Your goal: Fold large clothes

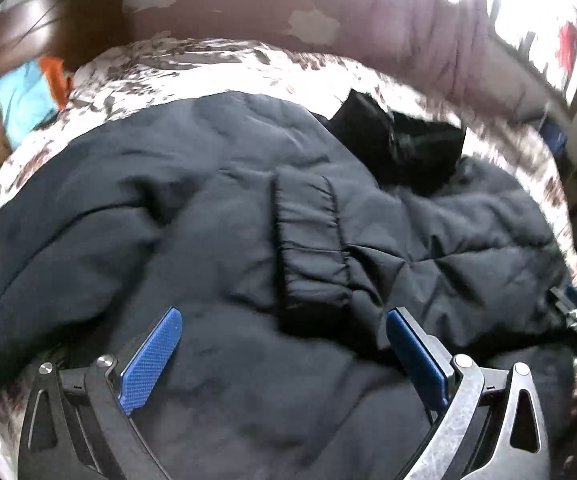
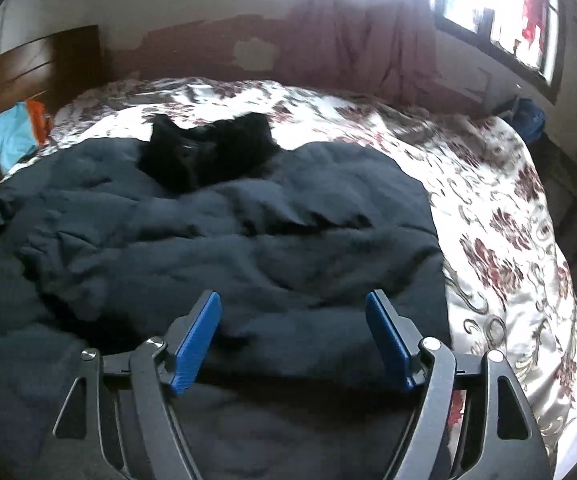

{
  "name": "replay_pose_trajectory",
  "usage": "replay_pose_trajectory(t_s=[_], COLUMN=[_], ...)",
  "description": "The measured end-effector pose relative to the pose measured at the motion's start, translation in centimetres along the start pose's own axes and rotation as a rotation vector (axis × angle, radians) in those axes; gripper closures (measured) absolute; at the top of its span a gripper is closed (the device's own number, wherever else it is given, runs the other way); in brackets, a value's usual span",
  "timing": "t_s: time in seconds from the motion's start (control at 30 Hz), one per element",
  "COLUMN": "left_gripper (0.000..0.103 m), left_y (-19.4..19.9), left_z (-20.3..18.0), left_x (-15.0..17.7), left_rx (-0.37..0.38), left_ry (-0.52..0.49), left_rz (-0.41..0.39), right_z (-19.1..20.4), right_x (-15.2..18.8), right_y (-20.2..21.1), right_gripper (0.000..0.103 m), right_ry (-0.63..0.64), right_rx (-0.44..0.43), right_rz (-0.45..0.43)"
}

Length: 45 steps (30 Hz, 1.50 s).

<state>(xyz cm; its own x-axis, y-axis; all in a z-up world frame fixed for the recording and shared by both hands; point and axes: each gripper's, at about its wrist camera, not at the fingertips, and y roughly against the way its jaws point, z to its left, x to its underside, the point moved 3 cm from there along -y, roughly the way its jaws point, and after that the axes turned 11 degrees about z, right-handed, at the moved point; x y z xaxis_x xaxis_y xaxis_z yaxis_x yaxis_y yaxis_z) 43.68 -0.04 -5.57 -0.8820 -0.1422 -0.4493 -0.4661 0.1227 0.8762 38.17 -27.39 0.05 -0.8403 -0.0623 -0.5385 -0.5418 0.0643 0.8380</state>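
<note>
Both our left gripper point(image 1: 284, 320) and right gripper point(image 2: 292, 304) gape empty above the puffy dark jacket point(image 1: 208, 220), whose slick padding may slip our pinch.

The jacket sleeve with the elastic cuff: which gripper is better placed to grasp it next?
Probably the left gripper. It is open and the cuff lies just ahead. The right gripper, also open, faces only the jacket body.
</note>
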Motion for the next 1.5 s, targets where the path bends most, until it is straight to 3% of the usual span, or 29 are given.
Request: replay_pose_trajectory(t_s=[0.3, 0.4, 0.67, 0.83, 1.1, 1.27, 1.5], left_gripper=[0.000, 0.000, 0.000, 0.000, 0.002, 0.026, 0.080], left_y=[6.1, 6.9, 6.2, 5.0, 4.4, 5.2, 4.8], left_z=[13.0, 18.2, 28.7, 31.4, 32.3, 32.8, 34.4], left_x=[5.7, 8.5, 14.0, 14.3, 13.4, 13.5, 13.8], left_rx=[0.079, 0.132, 0.296, 0.373, 0.313, 0.289, 0.310], left_ry=[0.240, 0.379, 0.749, 0.894, 0.878, 0.883, 0.949], left_rz=[-0.073, -0.114, -0.245, -0.290, -0.323, -0.378, -0.401], right_z=[9.8, 12.5, 17.1, 18.3, 18.9, 19.2, 18.7], right_x=[-1.0, -1.2, -1.7, -2.5, -1.9, -1.4, -1.4], right_y=[0.5, -0.5, -2.1, -3.3, -6.3, -6.9, -5.4], right_gripper=[0.030, 0.030, 0.030, 0.030, 0.030, 0.029, 0.029], right_ry=[0.126, 0.120, 0.062, 0.056, 0.078, 0.083, 0.068], right_rx=[-0.102, -0.118, -0.050, -0.018, 0.012, 0.024, 0.001], right_rz=[0.041, 0.055, 0.005, -0.011, 0.065, 0.069, 0.059])
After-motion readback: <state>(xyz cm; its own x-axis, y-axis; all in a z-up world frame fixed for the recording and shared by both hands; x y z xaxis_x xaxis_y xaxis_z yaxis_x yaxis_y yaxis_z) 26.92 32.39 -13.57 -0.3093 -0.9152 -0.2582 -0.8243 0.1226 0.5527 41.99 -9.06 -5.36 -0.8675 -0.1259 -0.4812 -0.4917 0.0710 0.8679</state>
